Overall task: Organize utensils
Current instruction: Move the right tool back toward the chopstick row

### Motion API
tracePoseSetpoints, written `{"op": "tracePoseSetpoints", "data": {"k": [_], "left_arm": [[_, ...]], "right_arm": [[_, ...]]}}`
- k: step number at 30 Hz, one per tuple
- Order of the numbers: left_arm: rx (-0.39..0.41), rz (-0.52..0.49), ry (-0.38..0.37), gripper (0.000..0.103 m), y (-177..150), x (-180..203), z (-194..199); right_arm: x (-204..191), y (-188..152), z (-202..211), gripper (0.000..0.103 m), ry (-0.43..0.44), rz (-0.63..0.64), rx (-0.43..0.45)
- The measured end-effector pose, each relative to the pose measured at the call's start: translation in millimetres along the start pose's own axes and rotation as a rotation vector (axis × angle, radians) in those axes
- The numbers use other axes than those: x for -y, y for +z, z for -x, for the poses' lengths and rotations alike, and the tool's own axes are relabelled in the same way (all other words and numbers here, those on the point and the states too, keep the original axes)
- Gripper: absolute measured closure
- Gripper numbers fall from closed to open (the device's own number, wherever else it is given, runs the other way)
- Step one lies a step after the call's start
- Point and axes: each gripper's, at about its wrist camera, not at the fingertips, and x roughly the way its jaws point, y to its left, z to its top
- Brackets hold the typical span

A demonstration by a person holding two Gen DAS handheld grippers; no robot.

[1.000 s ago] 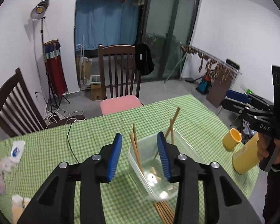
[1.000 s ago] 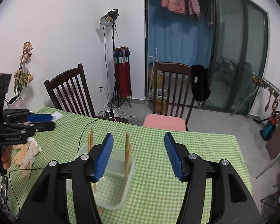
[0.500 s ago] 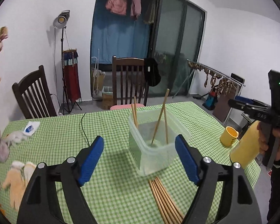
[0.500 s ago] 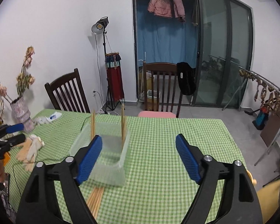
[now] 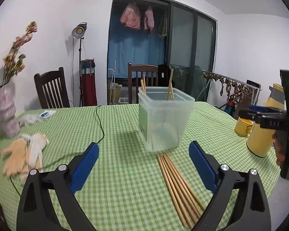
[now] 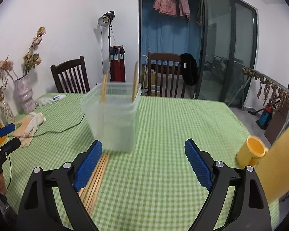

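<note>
A bundle of long wooden chopsticks [image 5: 178, 184] lies flat on the green-and-white checked tablecloth [image 5: 125, 182], fanning from the base of the container toward the near edge of the tabletop. Right behind them, touching their far tips, stands a translucent square plastic container [image 5: 164, 119], roughly mid-table. A few more wooden chopsticks [image 5: 170, 85] stand inside it, leaning on its walls and poking above the rim.

Left gripper [image 5: 143, 167], blue-padded black tongs, is spread wide and holding nothing, hovering over the near part of the cloth with the loose bundle lying between its fingers in view. Right gripper [image 6: 143, 166] is wide apart too, nothing between the pads; from its camera the bundle [image 6: 95, 177] runs just beside its left finger and the container [image 6: 113, 115] sits ahead, slightly left.

Over by the right edge of the tabletop, a yellow ceramic mug [image 5: 243, 127] sits next to a tall yellow cylindrical bottle [image 5: 261, 141]. Along the left edge: a pale pink ribbed vase [image 5: 4, 113] with dried flowers, a pair of cream fabric gloves [image 5: 25, 154], and a thin black cable [image 5: 100, 123] trailing across the cloth from the far edge. Two dark wooden chairs [image 5: 52, 88] stand beyond the far edge.
</note>
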Motion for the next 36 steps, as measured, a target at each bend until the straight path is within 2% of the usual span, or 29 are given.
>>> {"op": "tracePoseSetpoints", "data": {"k": [4, 8, 15, 18, 23, 27, 31, 36], "left_arm": [[0.027, -0.019, 0.039, 0.009, -36, 5, 14], [0.008, 0.03, 0.011, 0.008, -63, 4, 23], [0.044, 0.083, 0.049, 0.008, -102, 1, 39], [0.017, 0.087, 0.035, 0.008, -120, 5, 42], [0.016, 0.033, 0.053, 0.008, -137, 18, 51], [0.046, 0.049, 0.053, 0.008, -145, 20, 61], [0.078, 0.072, 0.052, 0.008, -156, 16, 69], [0.086, 0.021, 0.102, 0.008, -160, 13, 70]], "right_arm": [[-9, -28, 0, 0.019, -0.017, -0.005, -0.009], [-17, -56, 7, 0.019, -0.025, -0.033, -0.002], [-39, -102, 27, 0.019, -0.103, 0.02, 0.048], [-43, -119, 36, 0.019, -0.082, -0.012, 0.053], [-55, -148, 41, 0.019, -0.066, 0.007, 0.032], [-58, -167, 43, 0.018, -0.054, 0.0, 0.011], [-61, -183, 52, 0.018, -0.055, -0.031, 0.037], [-67, -194, 60, 0.018, -0.087, -0.004, 0.073]]}}
